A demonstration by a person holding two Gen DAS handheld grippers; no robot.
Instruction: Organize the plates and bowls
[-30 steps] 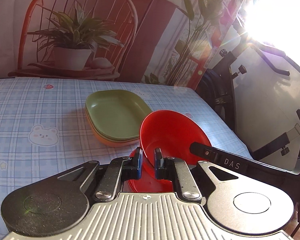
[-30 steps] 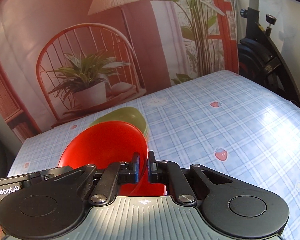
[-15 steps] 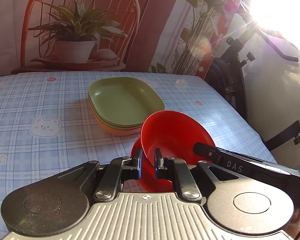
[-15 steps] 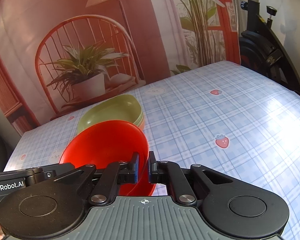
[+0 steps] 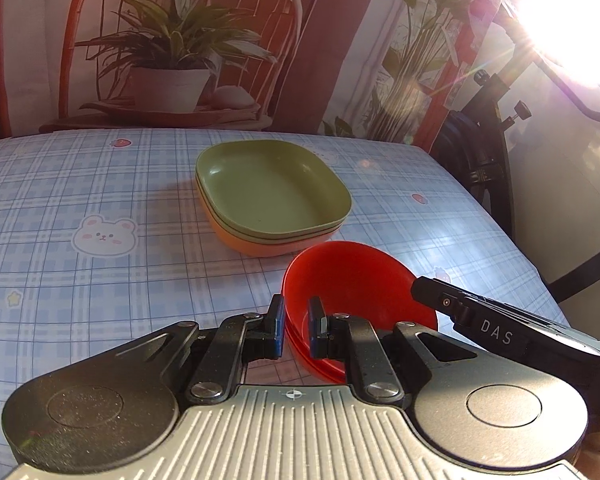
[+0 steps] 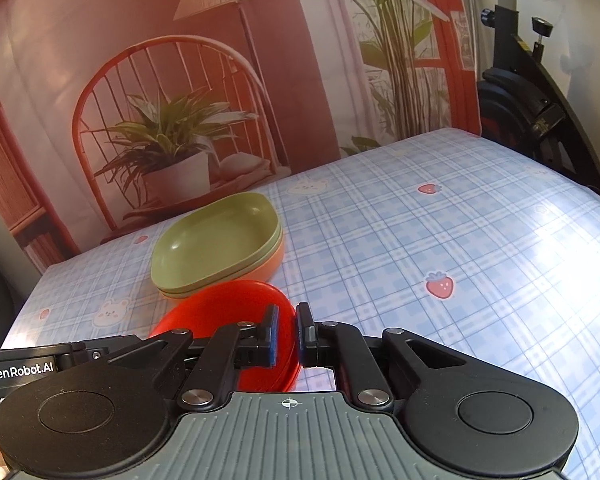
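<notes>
White letters "DAS" stand on the black bar of the right tongs (image 5: 496,330), seen at the right edge of the left wrist view. In the right wrist view, "GenRobot.AI" is printed in white on the black bar of the left tongs (image 6: 20,370) at lower left.

The worktop (image 5: 100,280) wears a pale blue checked cloth (image 6: 440,240) printed with small strawberries, bear faces and stars, glossy where sunlight strikes its right side. Directly ahead of the left hand-held gripper (image 5: 296,326), a little beyond its fingertips, sits a stack of plates (image 5: 272,196): two green ones nested on an orange one at the bottom. Seen from the right hand-held gripper (image 6: 286,336), the same stack lies ahead and to the left. Just short of the stack, at both sets of fingertips, are the red bowls (image 5: 348,292), one nested in another; whether the lower one rests on the cloth cannot be told.
</notes>
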